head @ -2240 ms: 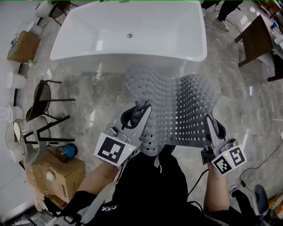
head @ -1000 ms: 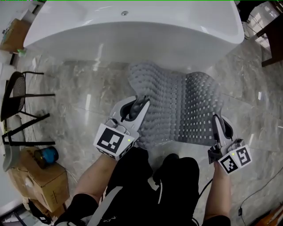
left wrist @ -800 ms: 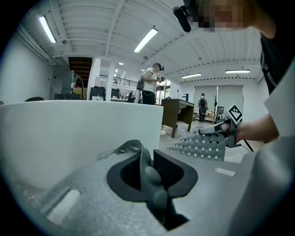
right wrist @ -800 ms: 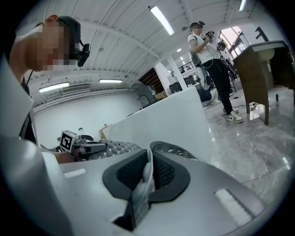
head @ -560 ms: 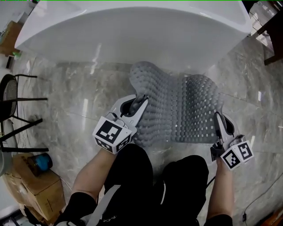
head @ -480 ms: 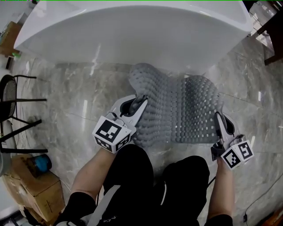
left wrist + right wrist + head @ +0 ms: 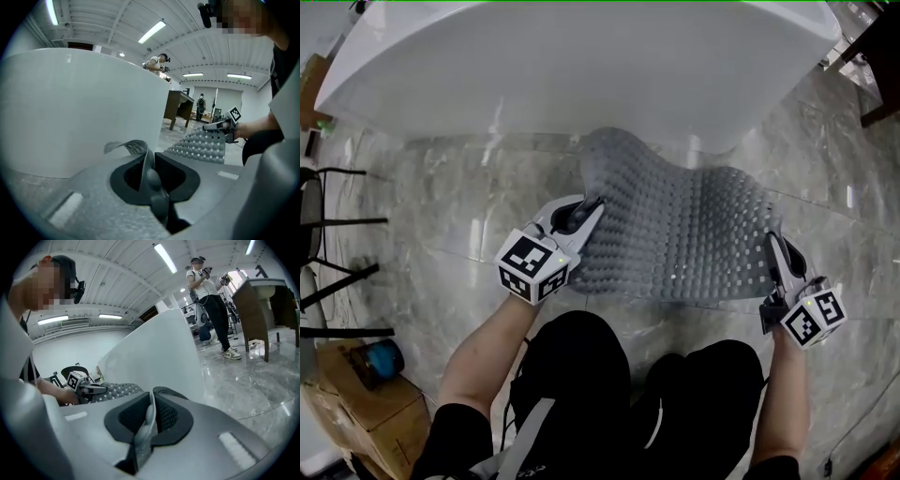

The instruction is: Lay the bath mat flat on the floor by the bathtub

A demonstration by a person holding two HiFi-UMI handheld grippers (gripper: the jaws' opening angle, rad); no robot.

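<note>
A grey studded bath mat [image 7: 680, 230] with square holes is stretched low over the marble floor beside the white bathtub [image 7: 581, 66], its far left corner curling up. My left gripper [image 7: 586, 208] pinches the mat's near left edge [image 7: 145, 161], its jaws closing tighter on it. My right gripper [image 7: 772, 246] is shut on the near right edge [image 7: 149, 420]. From each gripper view the other gripper shows across the mat: the right gripper [image 7: 220, 125] and the left gripper [image 7: 96, 388].
A black chair [image 7: 323, 244] and a cardboard box [image 7: 347, 412] with a blue can [image 7: 380, 358] stand at the left. A dark table [image 7: 178, 105] stands beyond the tub. A person [image 7: 208, 296] stands far off. My knees are just behind the mat.
I have bent lower and closer to the tub. Both grippers have spread apart and dropped, pulling the mat flatter and nearer the floor.
</note>
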